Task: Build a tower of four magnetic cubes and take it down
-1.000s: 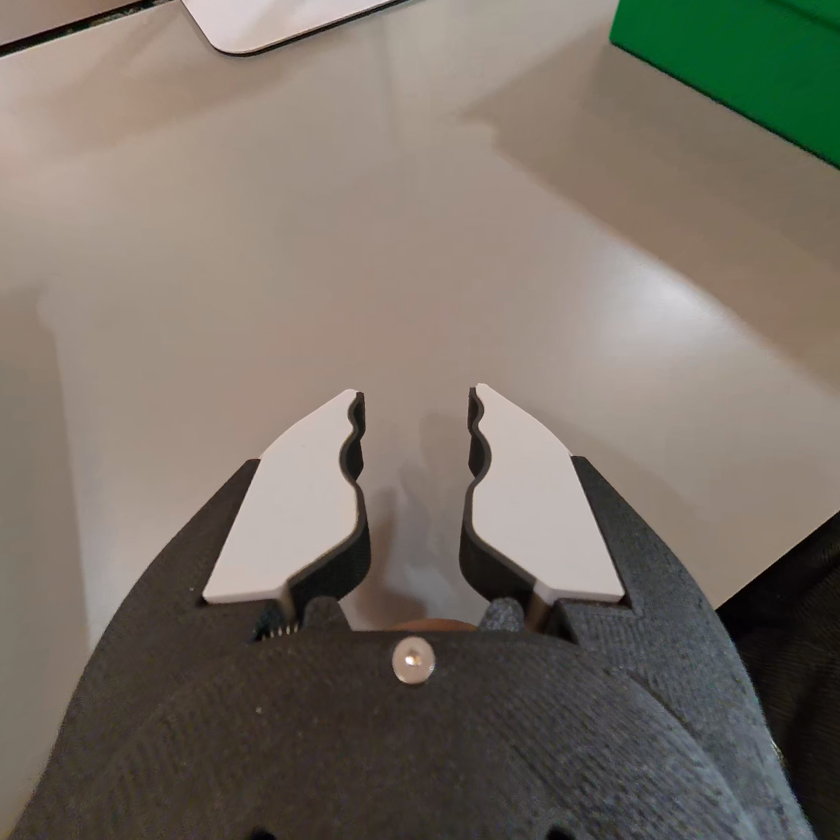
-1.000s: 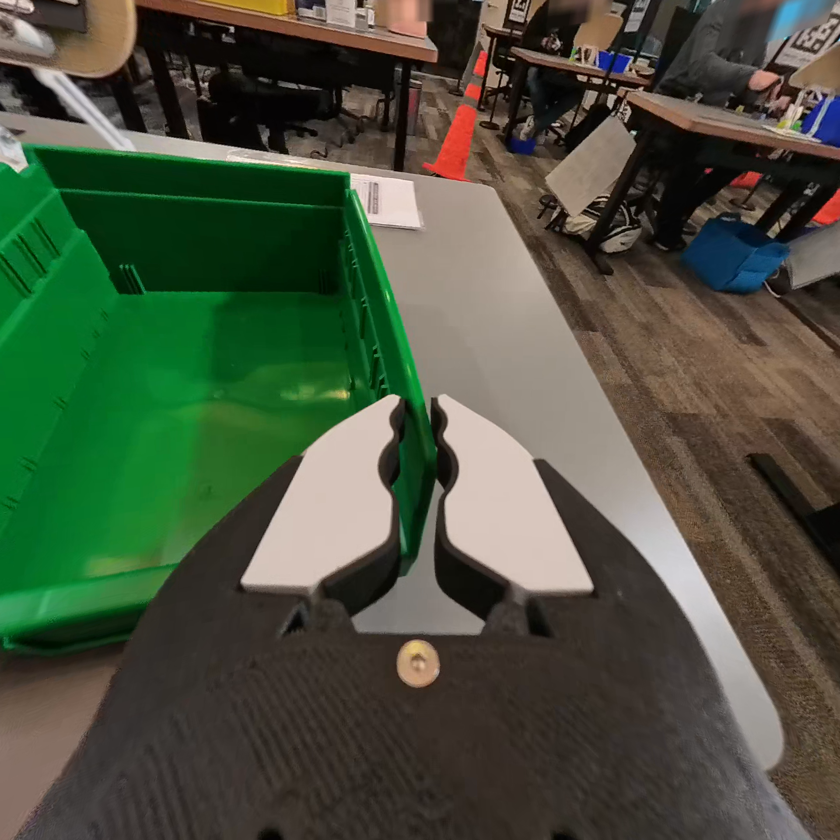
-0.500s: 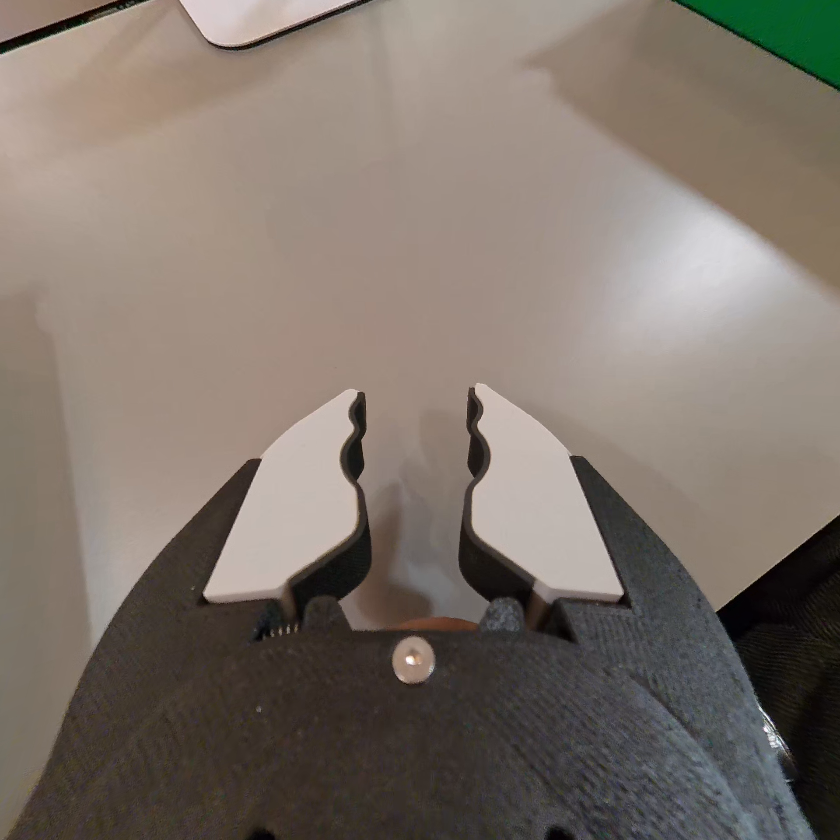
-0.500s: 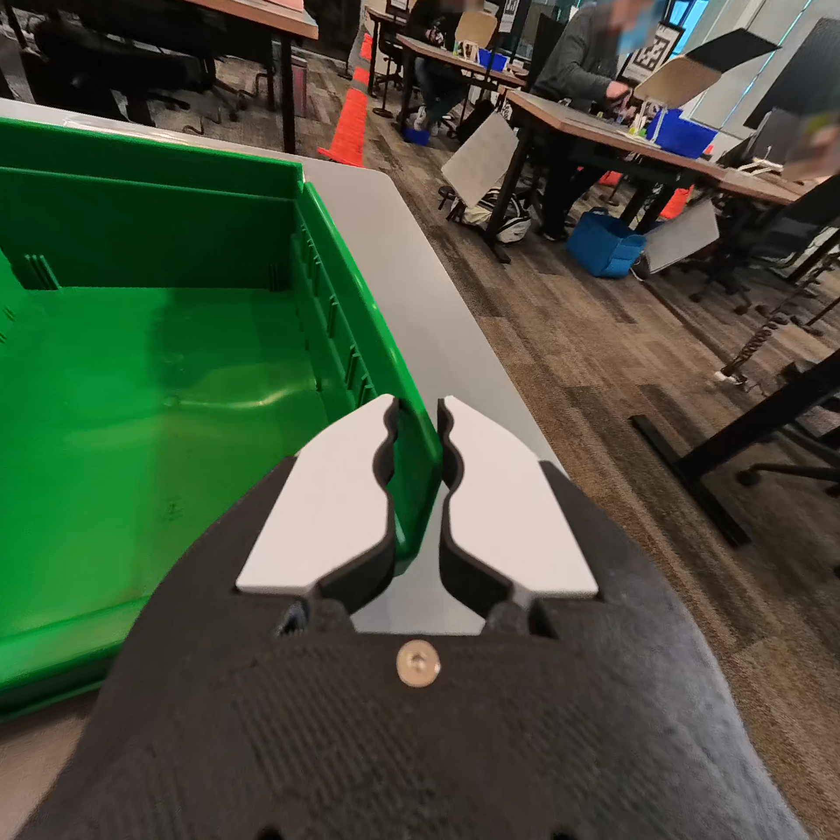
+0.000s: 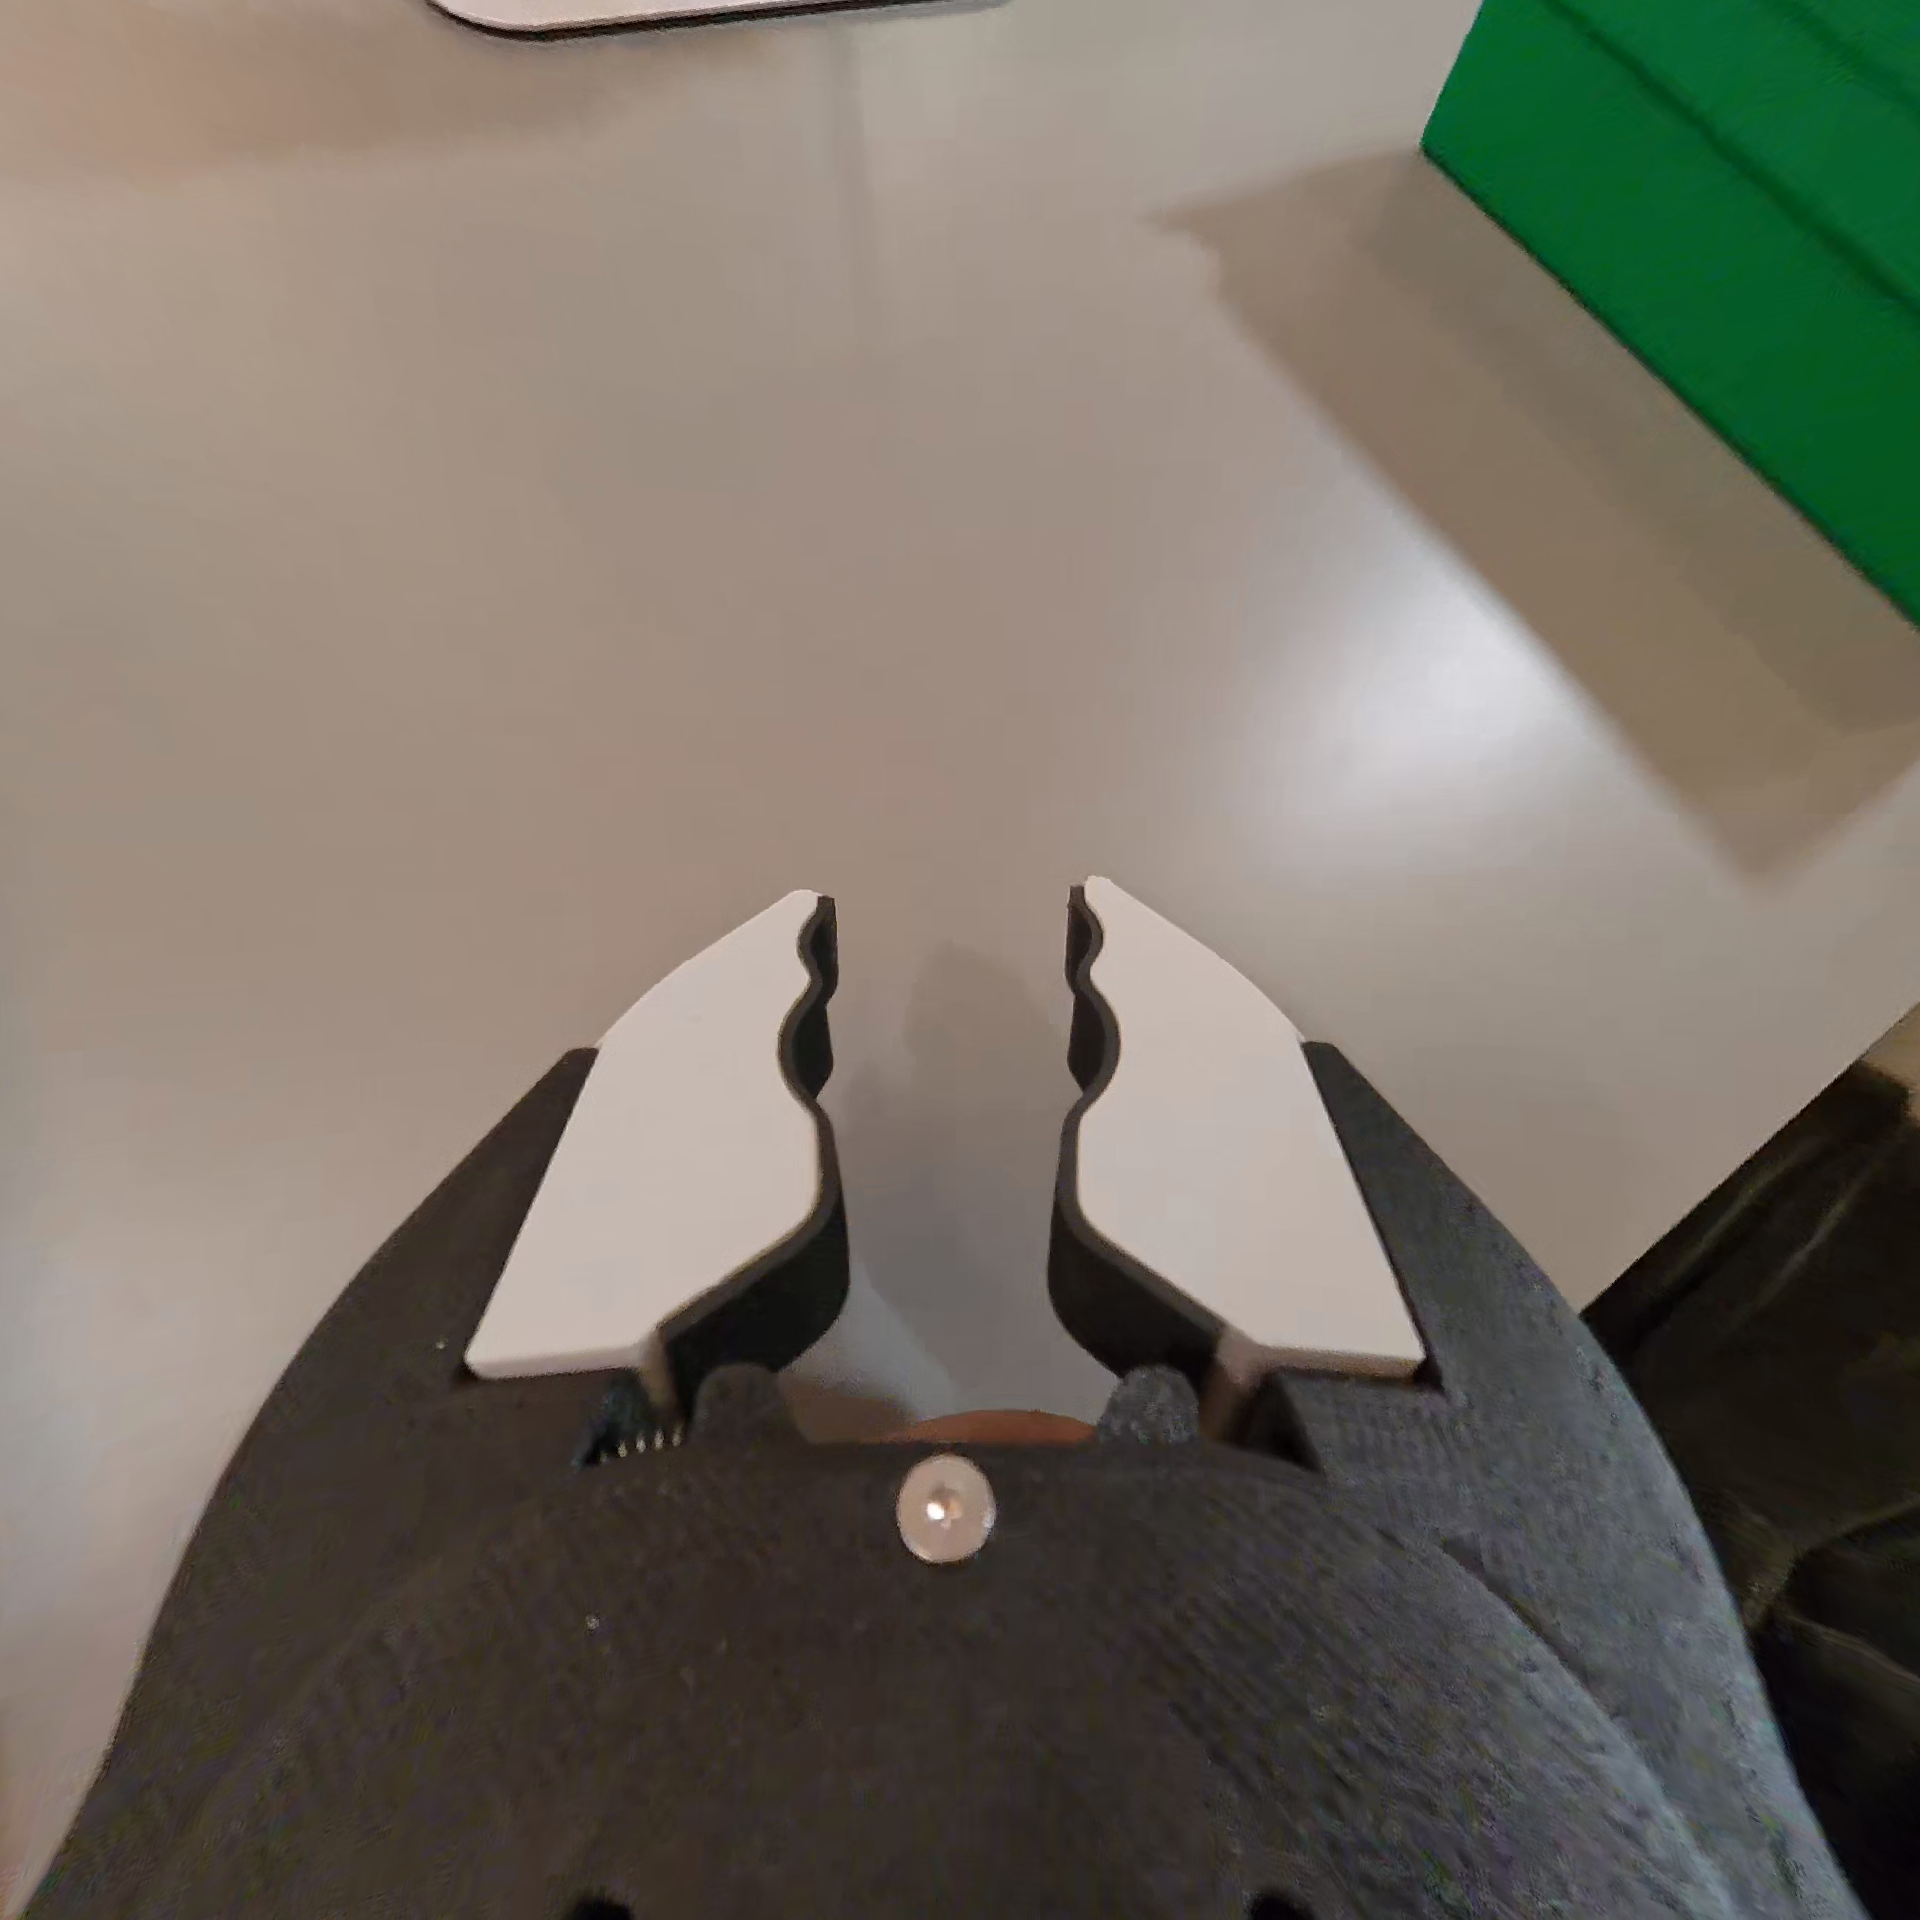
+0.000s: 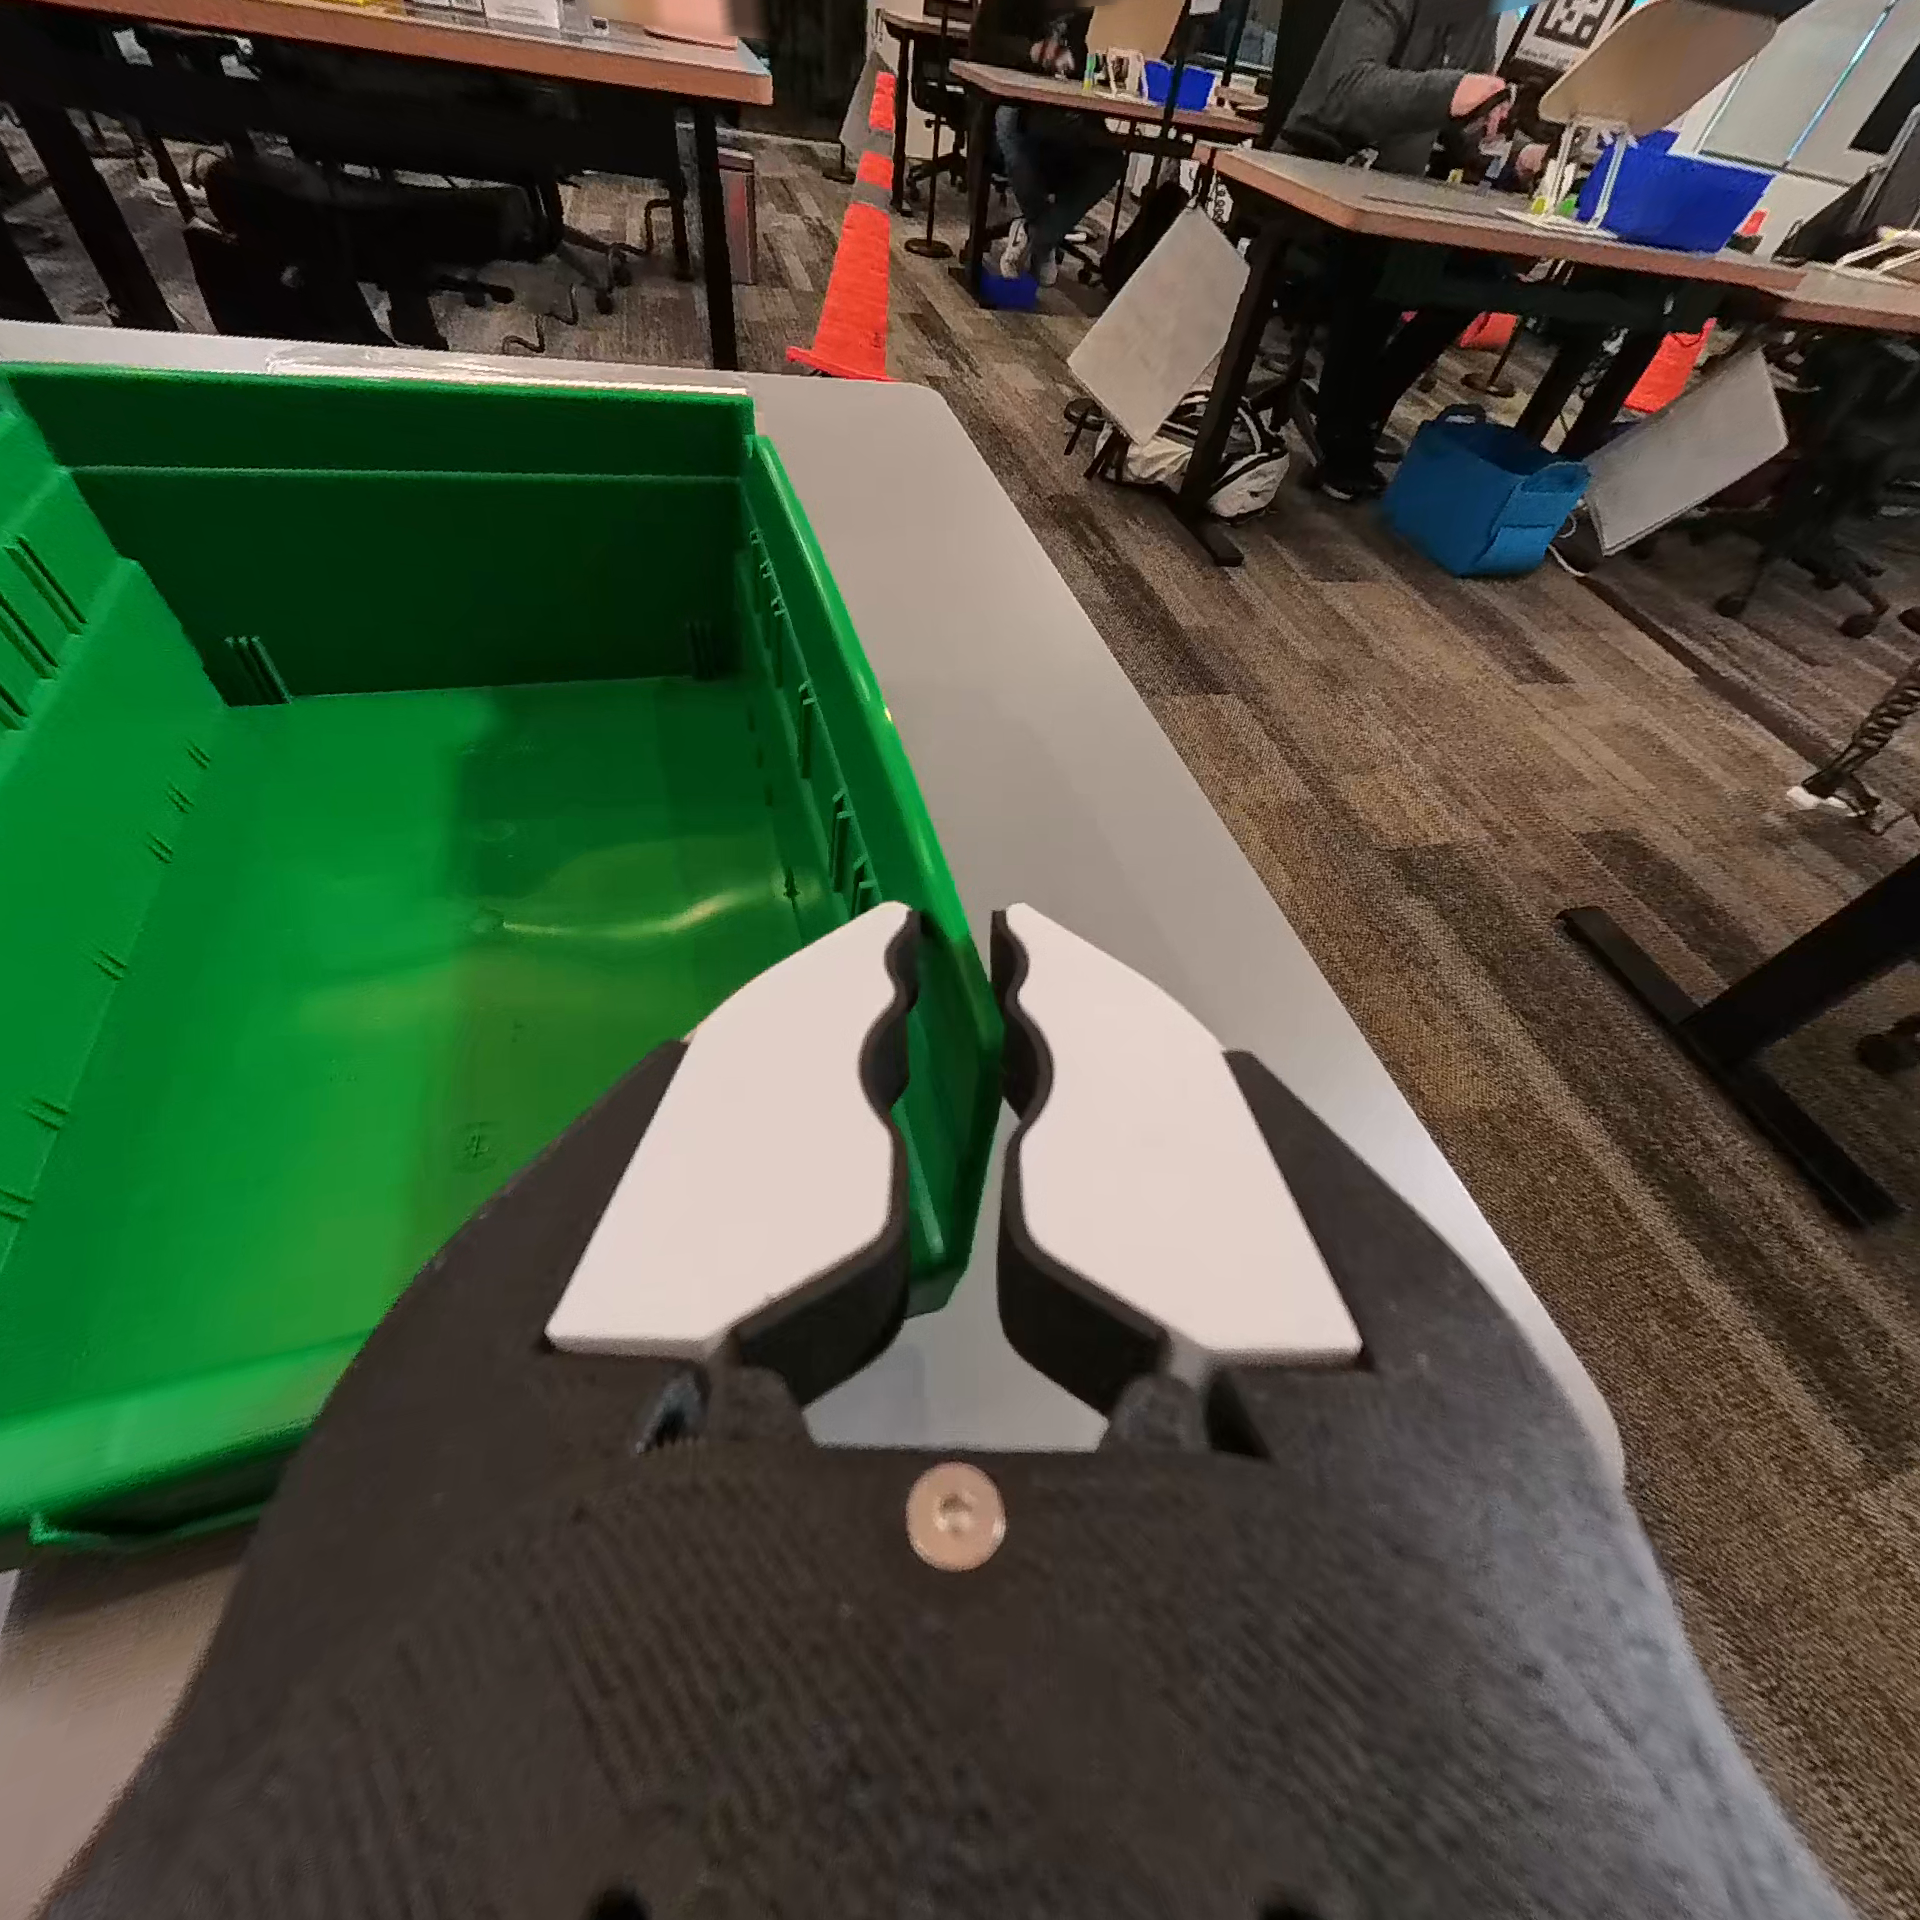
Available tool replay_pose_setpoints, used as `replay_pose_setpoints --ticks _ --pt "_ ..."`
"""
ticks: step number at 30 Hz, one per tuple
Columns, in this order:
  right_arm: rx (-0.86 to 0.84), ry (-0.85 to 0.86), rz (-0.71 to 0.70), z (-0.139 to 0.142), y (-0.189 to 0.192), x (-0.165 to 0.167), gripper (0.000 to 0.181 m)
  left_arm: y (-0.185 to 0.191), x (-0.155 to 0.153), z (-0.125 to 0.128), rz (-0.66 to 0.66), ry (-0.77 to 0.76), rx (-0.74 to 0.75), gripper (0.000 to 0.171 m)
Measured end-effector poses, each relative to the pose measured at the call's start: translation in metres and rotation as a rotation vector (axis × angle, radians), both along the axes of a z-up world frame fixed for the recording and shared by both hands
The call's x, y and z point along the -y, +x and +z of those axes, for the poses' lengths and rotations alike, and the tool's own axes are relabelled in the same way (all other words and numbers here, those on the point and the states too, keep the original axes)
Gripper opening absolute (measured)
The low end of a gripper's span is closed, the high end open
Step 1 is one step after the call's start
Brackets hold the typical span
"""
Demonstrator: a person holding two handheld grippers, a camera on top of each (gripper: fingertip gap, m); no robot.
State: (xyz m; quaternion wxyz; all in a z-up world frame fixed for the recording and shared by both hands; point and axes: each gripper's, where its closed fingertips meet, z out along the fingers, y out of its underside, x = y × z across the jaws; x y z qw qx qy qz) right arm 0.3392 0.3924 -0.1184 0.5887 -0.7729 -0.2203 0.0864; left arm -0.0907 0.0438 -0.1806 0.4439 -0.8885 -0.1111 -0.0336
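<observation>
My left gripper (image 5: 948, 914) hung above the smooth grey table (image 5: 623, 520), fingers spread apart and holding nothing. My right gripper (image 6: 954, 925) clamped the right wall of the empty green plastic bin (image 6: 416, 935). No magnetic cubes appeared in either view.

left gripper (image 5: 948, 914) jaws apart, empty, over bare grey table (image 5: 623, 520); green bin (image 5: 1714, 239) far right.
</observation>
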Motion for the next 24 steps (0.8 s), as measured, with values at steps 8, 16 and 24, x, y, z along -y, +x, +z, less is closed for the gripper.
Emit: replay_pose_setpoints --ticks 8,16,24 --pt "-0.022 -0.007 0.005 0.000 0.000 0.004 0.014 -0.003 0.001 0.003 0.030 0.027 0.081 0.044" --pt "-0.070 0.136 0.046 0.059 -0.020 0.035 0.035 -0.004 -0.003 0.020 0.050 0.110 0.080 0.046" --pt "-0.343 0.232 0.511 0.094 -0.200 0.192 0.048 -0.036 0.016 0.069 0.198 0.358 -0.007 0.048"
